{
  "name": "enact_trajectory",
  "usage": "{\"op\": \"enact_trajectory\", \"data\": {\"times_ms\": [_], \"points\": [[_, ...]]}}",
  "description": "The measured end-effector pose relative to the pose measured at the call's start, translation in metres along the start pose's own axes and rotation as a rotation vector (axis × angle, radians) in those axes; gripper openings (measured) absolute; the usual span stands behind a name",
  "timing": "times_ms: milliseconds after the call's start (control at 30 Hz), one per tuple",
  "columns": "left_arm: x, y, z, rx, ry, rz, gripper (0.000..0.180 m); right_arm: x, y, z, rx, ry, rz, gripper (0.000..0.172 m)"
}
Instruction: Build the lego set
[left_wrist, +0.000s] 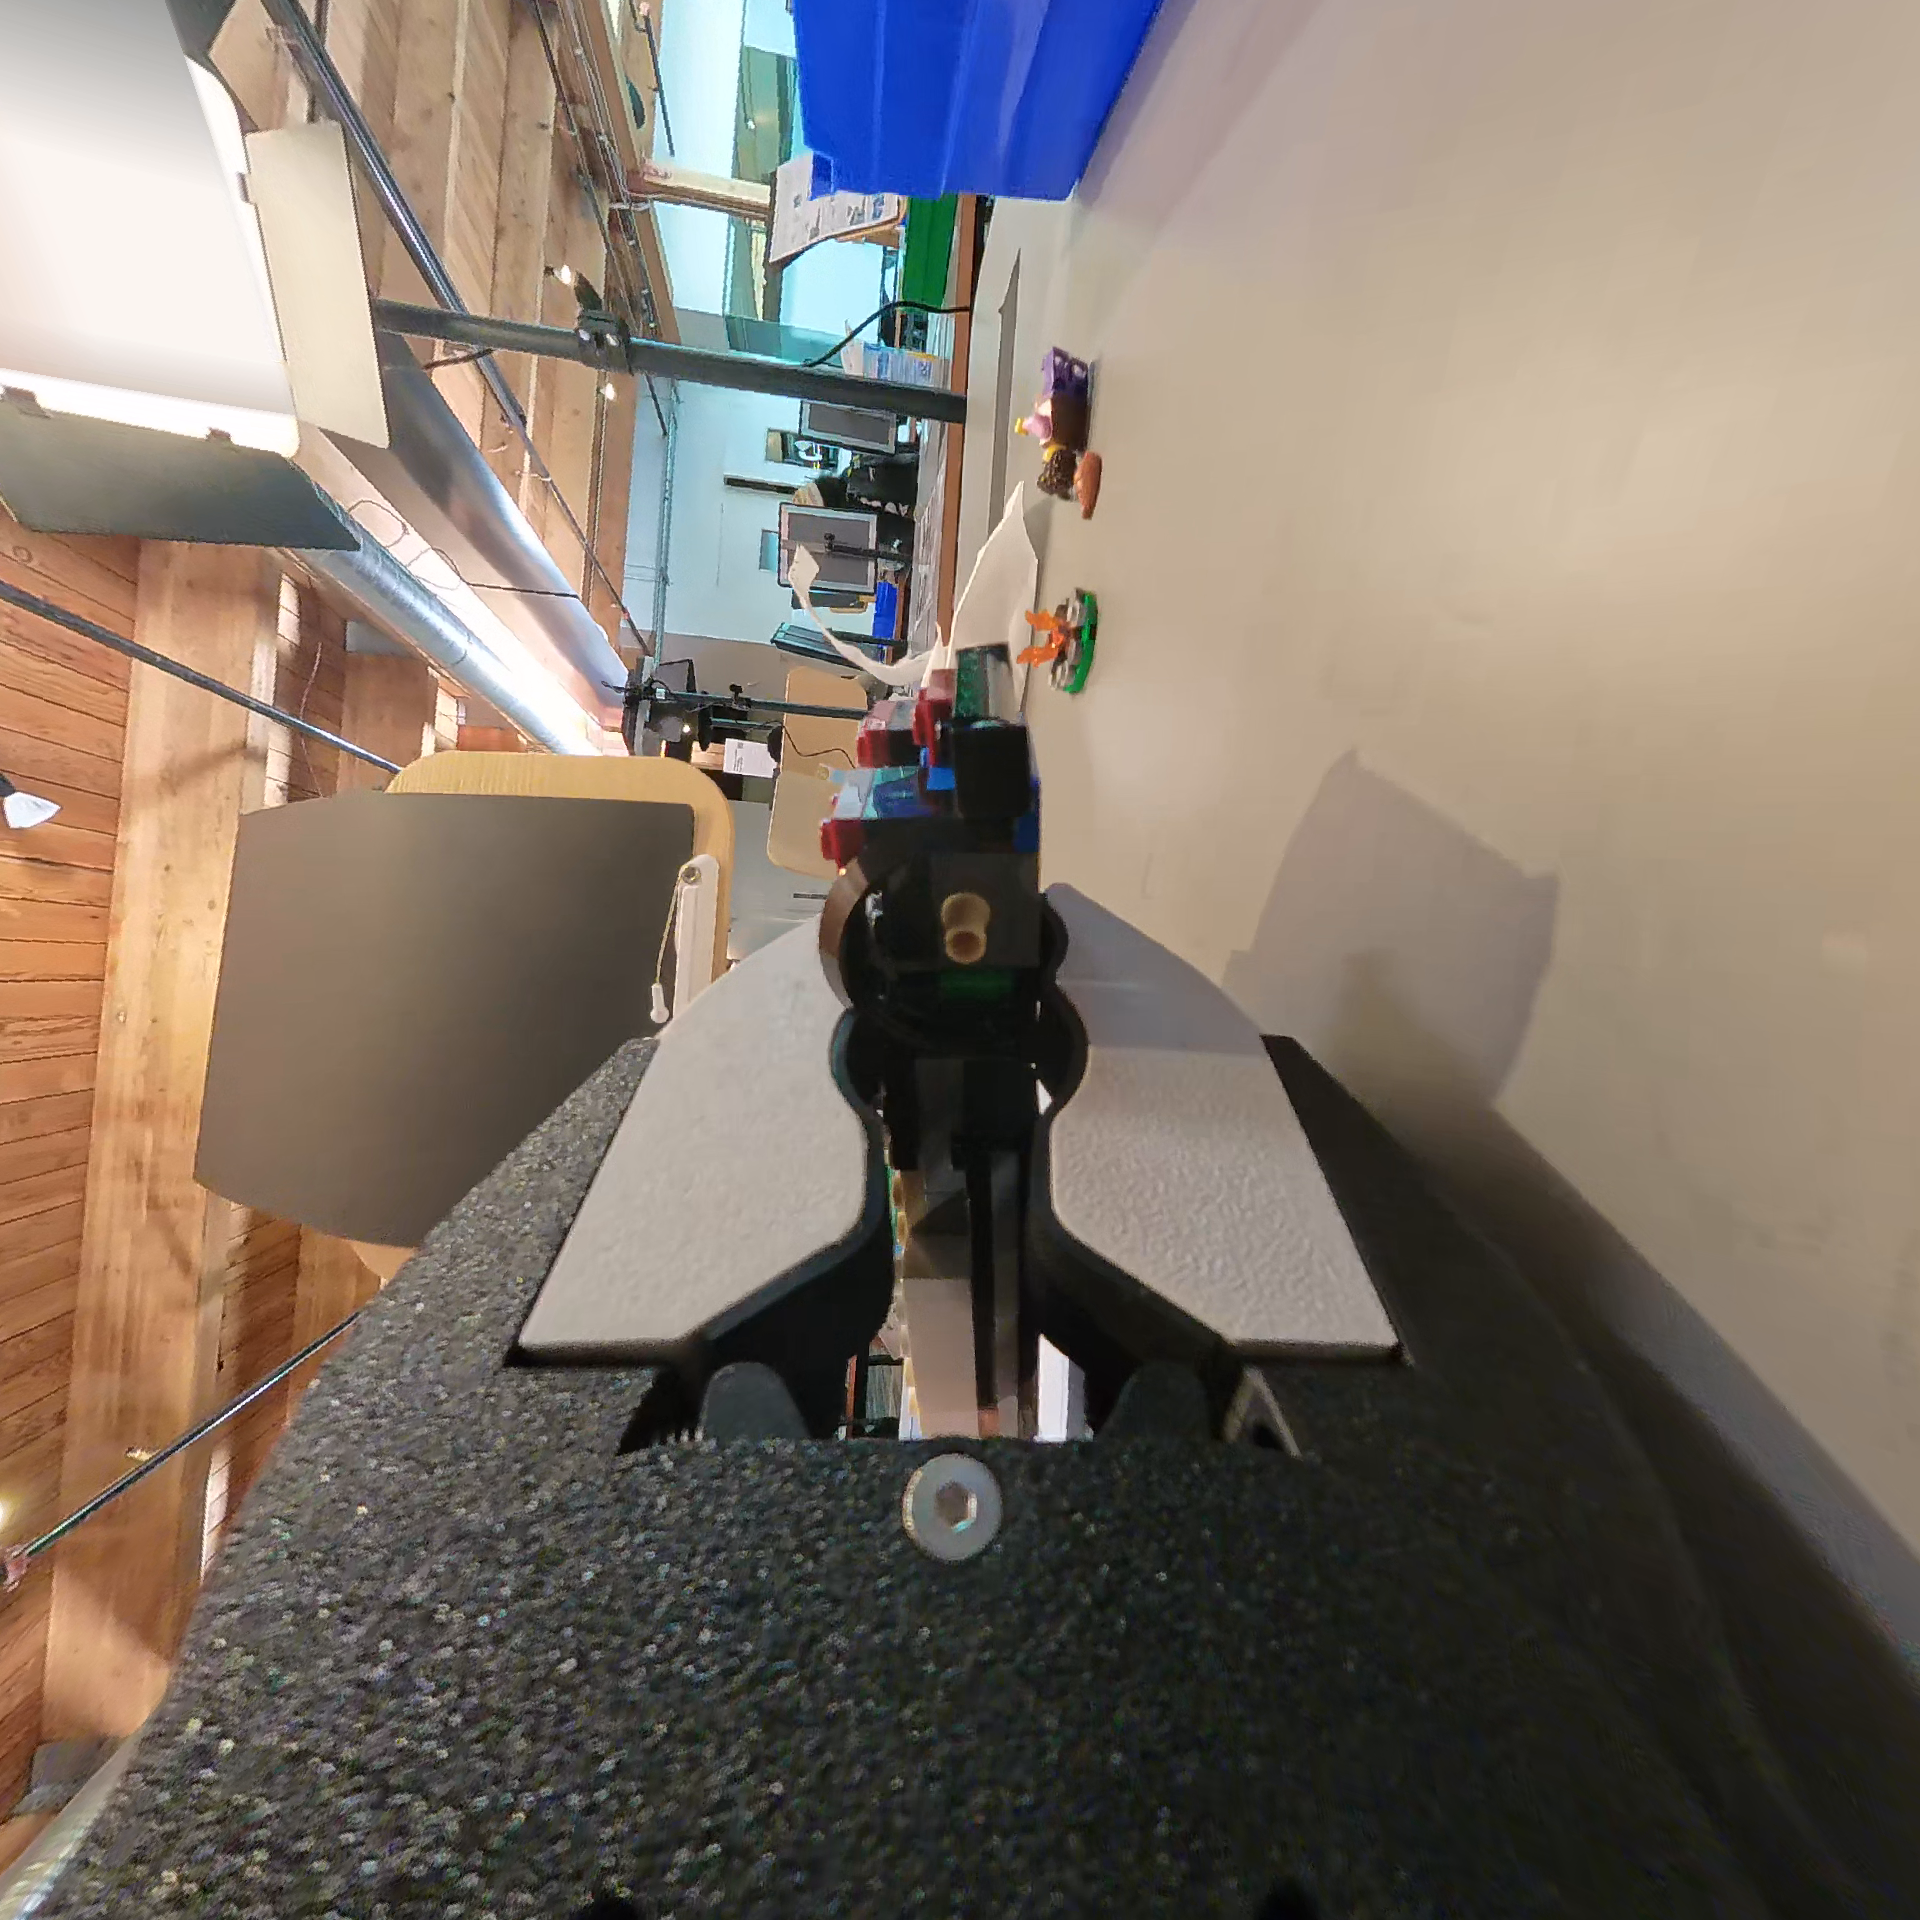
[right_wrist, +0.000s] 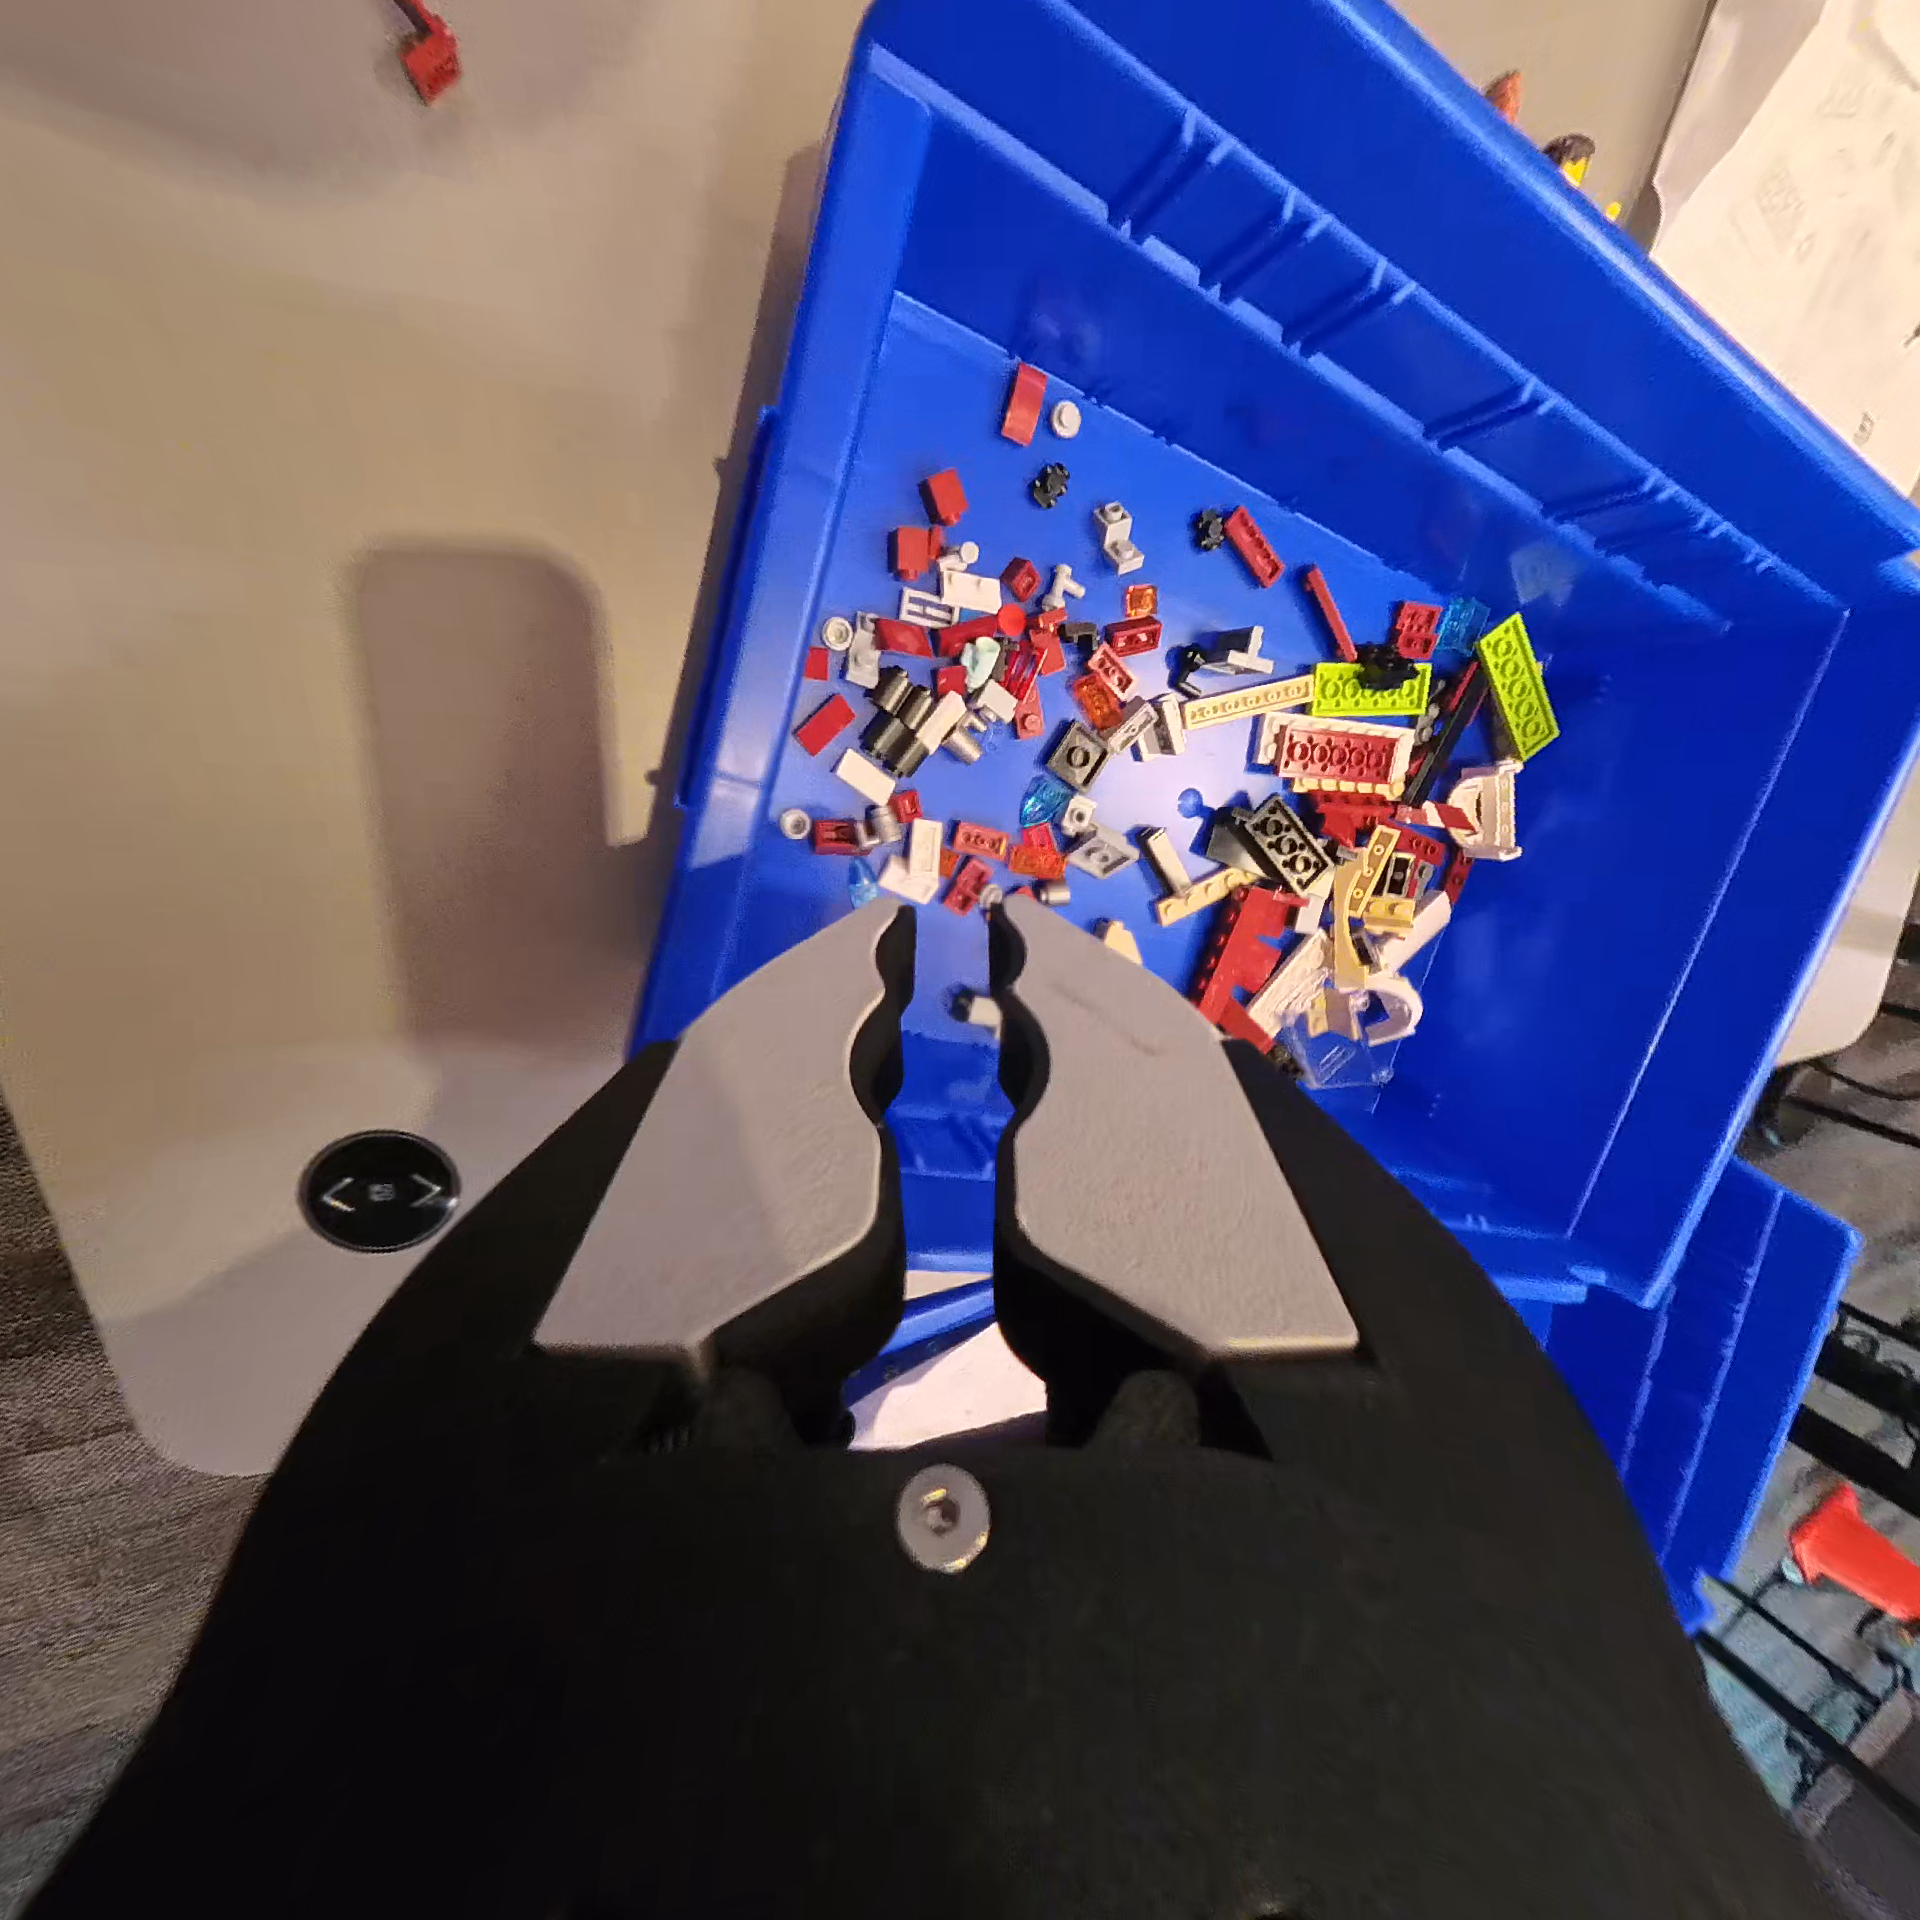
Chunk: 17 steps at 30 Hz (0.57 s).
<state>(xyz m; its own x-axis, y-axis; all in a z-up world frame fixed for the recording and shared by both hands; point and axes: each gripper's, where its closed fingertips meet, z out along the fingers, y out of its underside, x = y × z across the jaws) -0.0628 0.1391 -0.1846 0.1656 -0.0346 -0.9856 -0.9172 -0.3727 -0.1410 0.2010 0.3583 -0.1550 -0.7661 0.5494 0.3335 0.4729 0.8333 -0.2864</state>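
Note:
In the left wrist view my left gripper (left_wrist: 951, 935) is shut on a brick-built model (left_wrist: 977, 790) of black, blue and dark red bricks with a tan pin on its near face. It holds the model off the beige table (left_wrist: 1455, 520), and both grey fingers (left_wrist: 769, 1039) press its sides. In the right wrist view my right gripper (right_wrist: 951, 914) hovers over a blue bin (right_wrist: 1351, 239) with several loose bricks (right_wrist: 1143, 727) in red, white, grey, black and lime. Its jaws stand a little apart with nothing between the pads. A small black-and-white piece (right_wrist: 971, 1006) lies on the bin floor below the fingers.
On the table in the left wrist view are a green round build with orange flames (left_wrist: 1070, 639), a purple and brown figure build (left_wrist: 1065, 416), white paper (left_wrist: 997, 582) and the blue bin (left_wrist: 956, 94). The right wrist view shows a red piece (right_wrist: 428, 64), a black round button (right_wrist: 379, 1190) and a second blue bin (right_wrist: 1714, 1403).

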Motion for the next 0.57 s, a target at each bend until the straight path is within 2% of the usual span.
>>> {"op": "enact_trajectory", "data": {"times_ms": [567], "points": [[0.000, 0.014, 0.008, -0.008, 0.017, 0.010, 0.026, 0.008, -0.005, 0.027, 0.053, -0.054, -0.079, 0.013]]}}
